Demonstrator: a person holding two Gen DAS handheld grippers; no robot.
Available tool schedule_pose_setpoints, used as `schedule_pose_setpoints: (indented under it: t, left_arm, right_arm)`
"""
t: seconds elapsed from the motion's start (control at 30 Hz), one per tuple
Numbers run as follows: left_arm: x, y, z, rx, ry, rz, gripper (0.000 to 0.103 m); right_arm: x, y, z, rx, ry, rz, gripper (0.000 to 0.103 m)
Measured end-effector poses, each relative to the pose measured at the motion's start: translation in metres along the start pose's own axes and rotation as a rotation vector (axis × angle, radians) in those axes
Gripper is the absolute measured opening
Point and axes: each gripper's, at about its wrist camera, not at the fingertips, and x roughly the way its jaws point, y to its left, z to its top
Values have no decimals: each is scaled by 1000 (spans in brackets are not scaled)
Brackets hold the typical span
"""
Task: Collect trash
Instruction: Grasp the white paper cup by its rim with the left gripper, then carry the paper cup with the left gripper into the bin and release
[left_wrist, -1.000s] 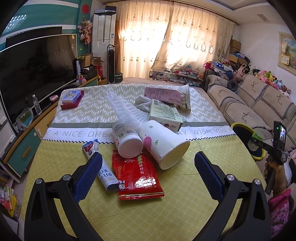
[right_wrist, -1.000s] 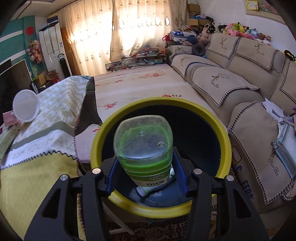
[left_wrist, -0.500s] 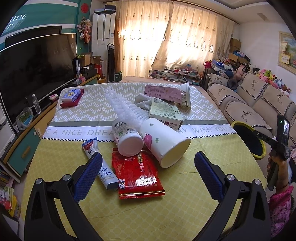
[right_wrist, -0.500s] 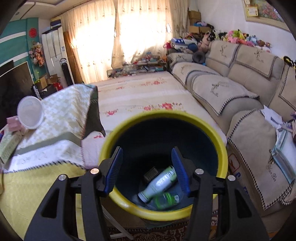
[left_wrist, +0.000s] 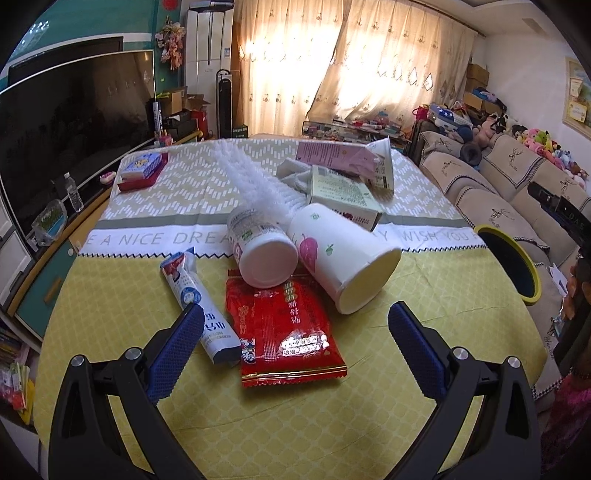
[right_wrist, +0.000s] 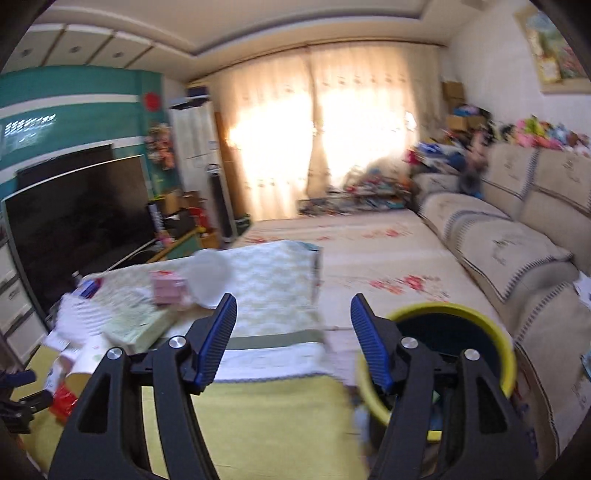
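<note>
While the left gripper (left_wrist: 295, 332) hung over the yellow tablecloth (left_wrist: 288, 417) with its blue-padded jaws spread wide and nothing between them, the trash lay in a loose heap just ahead of it; a red snack packet (left_wrist: 284, 328) sat flat directly in front, between the two fingers' lines; a white and blue tube (left_wrist: 197, 301) lay just ahead of the left finger, its near end partly hidden behind the pad; beyond the packet a white plastic bottle (left_wrist: 262, 251) rested on its side with its base toward the tool, touching a tipped paper cup (left_wrist: 343, 258) to its right, whose open mouth faced the right finger; farther off lay a white bottle brush (left_wrist: 258, 184), a pale green carton (left_wrist: 341, 194) and a pink carton (left_wrist: 340, 155), piled together; a yellow-rimmed bin (left_wrist: 517, 262) stood off the table's edge, well to the right of the tool.

The right gripper (right_wrist: 293, 339) was in mid-air, its jaws opening and empty, the picture blurred; the same bin (right_wrist: 491, 332) sat just beyond and below its right finger, partly hidden behind it, with some items dimly visible inside; the table and its heap lay ahead and to the left; the paper cup (right_wrist: 85, 360) was low at the left.
</note>
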Motion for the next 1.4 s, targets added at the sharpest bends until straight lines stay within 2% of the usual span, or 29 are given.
schedule_pose_setpoints:
  t: [0.2,0.37,0.57,0.73,0.83,1.0,1.1,1.2,1.23,1.4]
  left_arm:
    - [12,3,-2,-5,29,-6,98]
    - [7,-13,13,48,-29,-51,98]
    - [27,-38,19,147,-8,-27,69]
    - [47,-40,19,148,41,-33,57]
    - [52,-42,19,155,46,-33,50]
    - [54,-42,20,154,43,-47,30]
    - [53,-41,20,148,34,-39,25]
    - [51,-38,20,134,25,-30,5]
    - [49,-35,21,120,22,-48,5]
    - [36,-38,24,139,-7,-43,4]
  right_arm:
    - [14,35,-16,-26,23,59,61]
    - [18,38,-21,-20,26,51,62]
    - [16,35,-21,-13,18,52,63]
    - [18,35,-22,-18,17,54,64]
    - [19,33,-23,-8,23,57,64]
    - [20,33,-22,-5,22,61,65]
    - [20,35,-21,-10,21,62,65]
    - [20,35,-21,-10,20,63,65]
    - [20,35,-22,-9,19,62,65]
    - [19,33,-22,8,13,63,65]
